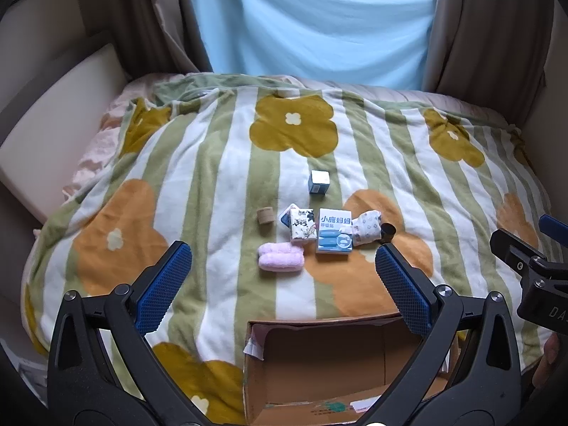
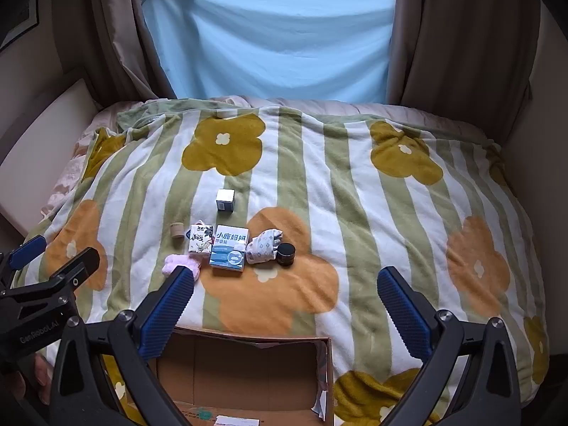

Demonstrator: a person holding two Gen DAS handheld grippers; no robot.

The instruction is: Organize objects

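A striped blanket [image 1: 227,184] with big flowers covers the bed. Behind it hangs a light blue sheet [image 1: 319,25] between brown curtains [image 2: 461,35].

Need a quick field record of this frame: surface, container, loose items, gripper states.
surface: striped flower blanket on a bed
container: open cardboard box at near edge, almost empty, only a paper slip visible
items: pink towel, tissue pack, blue-white box, patterned sock, black jar, small cardboard tube, silver-blue cube box
layout: cube box apart, farther back; rest in a loose row
left gripper: open, empty
right gripper: open, empty
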